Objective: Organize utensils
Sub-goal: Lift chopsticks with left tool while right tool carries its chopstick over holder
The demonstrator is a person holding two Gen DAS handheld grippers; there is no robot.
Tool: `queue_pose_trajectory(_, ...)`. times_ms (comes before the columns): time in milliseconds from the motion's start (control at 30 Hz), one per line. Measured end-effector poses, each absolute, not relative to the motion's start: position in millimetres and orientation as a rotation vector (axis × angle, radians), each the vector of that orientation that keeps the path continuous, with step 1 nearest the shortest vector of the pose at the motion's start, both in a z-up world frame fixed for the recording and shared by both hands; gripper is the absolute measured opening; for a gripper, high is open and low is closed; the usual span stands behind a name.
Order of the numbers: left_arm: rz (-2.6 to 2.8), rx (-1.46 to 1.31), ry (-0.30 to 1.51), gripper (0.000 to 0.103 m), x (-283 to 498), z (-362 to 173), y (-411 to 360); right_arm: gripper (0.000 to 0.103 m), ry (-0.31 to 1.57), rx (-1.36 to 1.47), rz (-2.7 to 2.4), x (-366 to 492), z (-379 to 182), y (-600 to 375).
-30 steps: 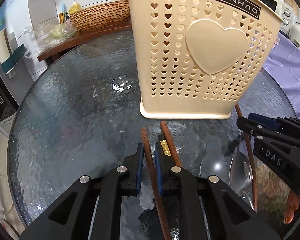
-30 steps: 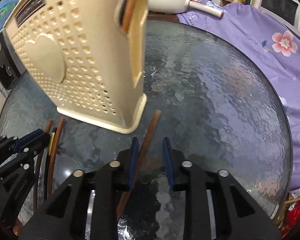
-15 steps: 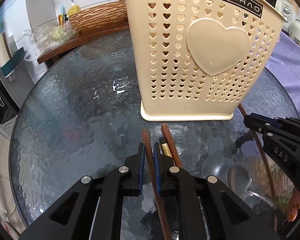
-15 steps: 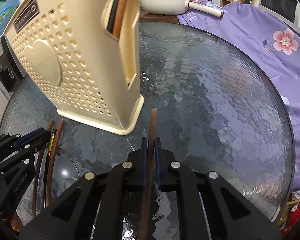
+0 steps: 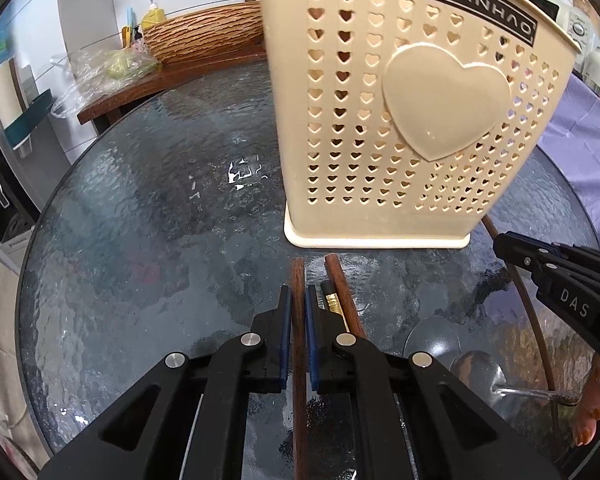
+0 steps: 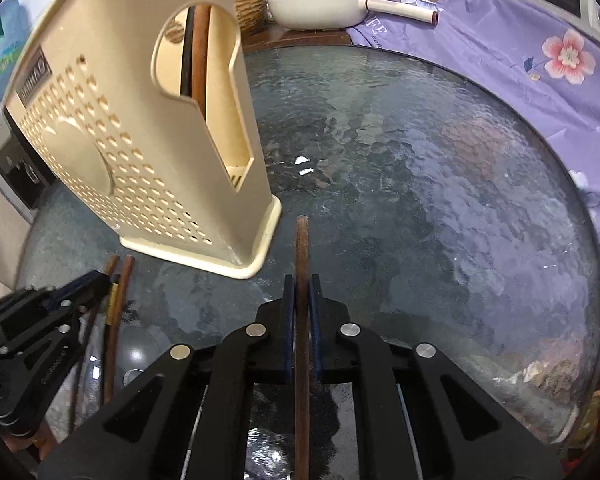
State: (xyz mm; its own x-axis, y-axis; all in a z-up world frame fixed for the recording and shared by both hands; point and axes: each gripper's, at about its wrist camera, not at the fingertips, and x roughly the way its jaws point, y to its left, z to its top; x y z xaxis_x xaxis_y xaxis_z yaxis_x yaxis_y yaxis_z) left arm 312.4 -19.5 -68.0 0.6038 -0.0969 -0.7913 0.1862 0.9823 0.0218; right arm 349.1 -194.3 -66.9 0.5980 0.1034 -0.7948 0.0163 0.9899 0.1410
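Table [image 5: 140, 240] of dark rippled glass, round, carrying everything. Left gripper [image 5: 298, 304] low over it, pads shut tight on a brown chopstick [image 5: 298, 280]; stick running straight ahead along the fingers, tip poking out just short of the holder's foot. Just right of that gripper, flat on the glass: a second chopstick [image 5: 340, 284] and a short dark stick with a gold band [image 5: 332, 300], both untouched. Holder [image 5: 380, 120], cream plastic with heart holes, standing upright directly ahead of the left gripper and up-left of the right one; mouth high above both tips; a brown stick and a dark one visible through its side cut-out. Spoons [image 5: 480, 368] lying on the glass between the two grippers. Right gripper [image 6: 300, 300] clamped likewise on its own chopstick [image 6: 302, 248], long axis in line with the fingers, tip pointing past the holder's right corner. Likely next: lift each stick above the rim, swing it upright, drop it in. Neither hand plainly nearer; left squarely facing the holder, right off to its side.
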Motion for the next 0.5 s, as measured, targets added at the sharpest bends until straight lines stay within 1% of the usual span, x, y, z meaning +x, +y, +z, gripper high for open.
queue_pose_trajectory(267,-0.154,0.059,0.855,0.007,306,-49,-13,0.008,0.841,0.220,0.093,343,-47,-209)
queue_pose_trajectory(500,-0.169,0.015,0.795,0.007,294,-24,-6,0.008,0.731,0.250,0.149,329,-8,-218)
